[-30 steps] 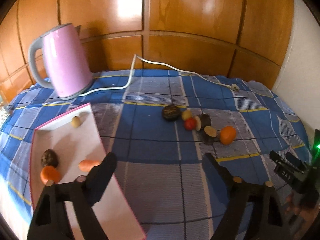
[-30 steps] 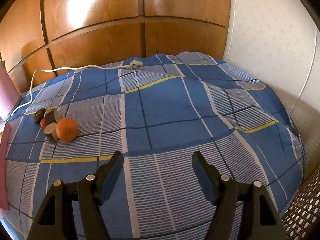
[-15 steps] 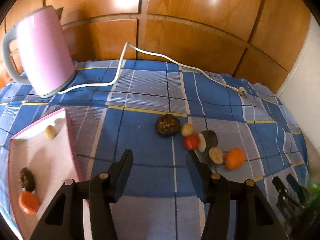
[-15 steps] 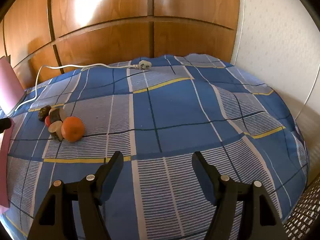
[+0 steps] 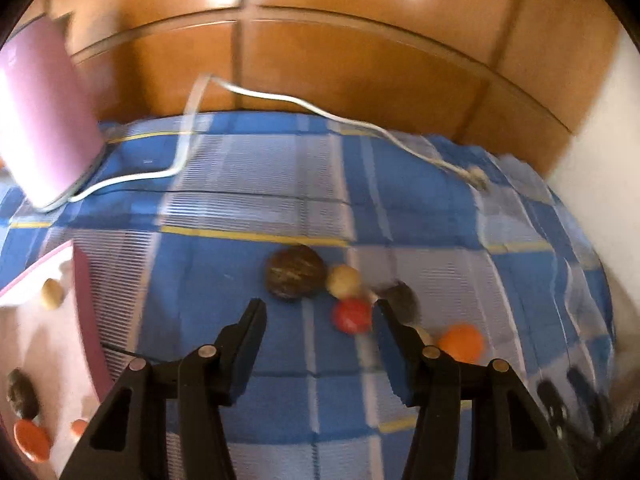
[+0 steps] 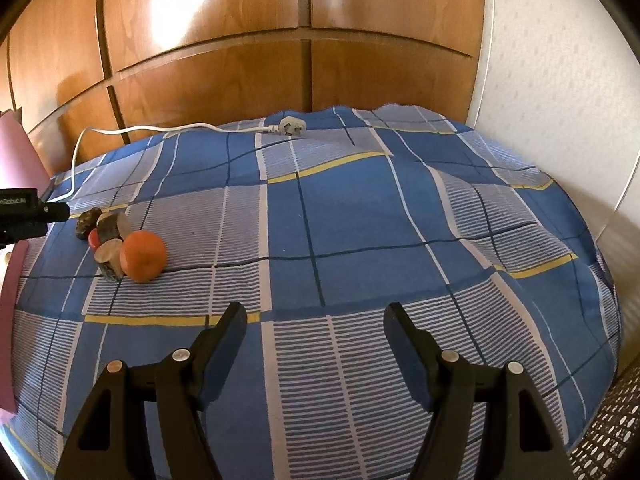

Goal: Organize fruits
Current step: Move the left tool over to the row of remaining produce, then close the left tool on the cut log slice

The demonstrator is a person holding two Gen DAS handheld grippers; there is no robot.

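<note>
A cluster of fruits lies on the blue checked cloth: a dark round fruit (image 5: 295,279), a small yellow one (image 5: 343,280), a red one (image 5: 352,315), dark cut pieces (image 5: 401,298) and an orange (image 5: 461,342). My left gripper (image 5: 320,308) is open and empty, just short of the cluster, with the red fruit near its right finger. A pink-rimmed tray (image 5: 48,344) at the left holds several fruits. My right gripper (image 6: 314,318) is open and empty over bare cloth; the orange (image 6: 143,256) and the cluster lie to its far left.
A pink kettle (image 5: 44,120) stands at the back left with a white cord (image 5: 280,100) and plug (image 6: 290,126) across the cloth. Wooden panels (image 6: 240,40) rise behind, a white wall (image 6: 560,80) at the right. The left gripper's body (image 6: 24,212) shows at the right wrist view's left edge.
My left gripper has moved forward and right, away from the tray and up to the fruit cluster, its jaws narrower than a second ago. My right gripper has barely shifted.
</note>
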